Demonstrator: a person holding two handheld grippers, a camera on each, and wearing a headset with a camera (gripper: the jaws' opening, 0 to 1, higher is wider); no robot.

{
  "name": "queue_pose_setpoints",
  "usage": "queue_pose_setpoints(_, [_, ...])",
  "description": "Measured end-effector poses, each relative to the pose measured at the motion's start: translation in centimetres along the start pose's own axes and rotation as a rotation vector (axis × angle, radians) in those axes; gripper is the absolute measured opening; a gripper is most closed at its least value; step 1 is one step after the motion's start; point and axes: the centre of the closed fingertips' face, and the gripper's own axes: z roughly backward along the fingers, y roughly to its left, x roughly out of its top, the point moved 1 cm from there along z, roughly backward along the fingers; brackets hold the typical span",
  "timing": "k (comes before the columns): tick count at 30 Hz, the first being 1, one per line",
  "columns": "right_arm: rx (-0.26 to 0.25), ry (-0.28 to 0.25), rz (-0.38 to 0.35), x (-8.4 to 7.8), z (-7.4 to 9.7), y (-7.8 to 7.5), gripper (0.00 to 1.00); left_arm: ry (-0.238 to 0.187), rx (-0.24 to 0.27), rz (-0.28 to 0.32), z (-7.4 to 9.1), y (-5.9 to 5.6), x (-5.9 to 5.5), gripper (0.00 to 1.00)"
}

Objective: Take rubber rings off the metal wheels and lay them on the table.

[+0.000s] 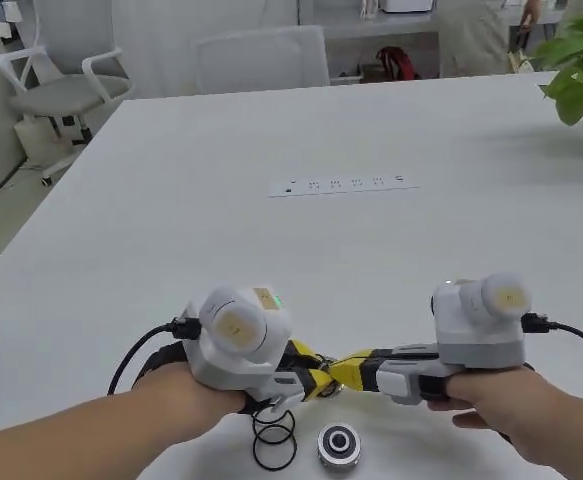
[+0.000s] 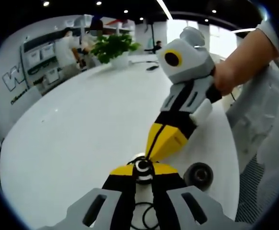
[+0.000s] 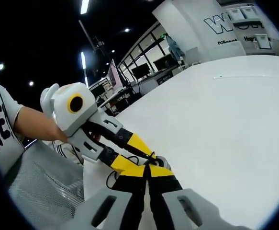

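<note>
Rubber rings (image 1: 274,437): two black loops lie flat on the white table (image 1: 271,250), overlapping, just below the left gripper (image 1: 311,375). Left gripper: jaws clamped on a small metal wheel (image 2: 142,165) (held above the table surface). A second wheel (image 1: 339,445) rests on the table just right of the rings. Right gripper (image 1: 349,372): jaws pressed together, tips at the held wheel's rim; whether they pinch anything cannot be told.
</note>
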Motion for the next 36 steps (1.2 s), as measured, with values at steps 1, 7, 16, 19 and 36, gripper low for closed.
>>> queue_pose_setpoints(1, [-0.002, 0.001, -0.002, -0.1, 0.0, -0.1, 0.0, -0.002, 0.0, 0.002, 0.0, 0.0, 0.0, 0.13])
queue_pose_setpoints(7, [-0.016, 0.004, -0.004, -0.1, 0.3, -0.4, 0.0, -0.017, -0.008, -0.002, 0.1, 0.0, 0.0, 0.14])
queue_pose_setpoints(16, [-0.015, 0.009, -0.006, -0.1, 0.3, -0.4, 0.0, -0.032, -0.047, 0.0, 0.7, -0.7, -0.1, 0.2])
queue_pose_setpoints(19, [-0.014, 0.008, -0.008, 0.0, 0.4, -0.5, 0.0, -0.044, -0.056, -0.001, 0.8, -0.9, 0.0, 0.22])
queue_pose_setpoints(36, [0.0, 0.003, -0.01, 0.3, 0.7, -0.1, 0.0, -0.103, -0.045, 0.031, 3.2, -0.7, 0.0, 0.37])
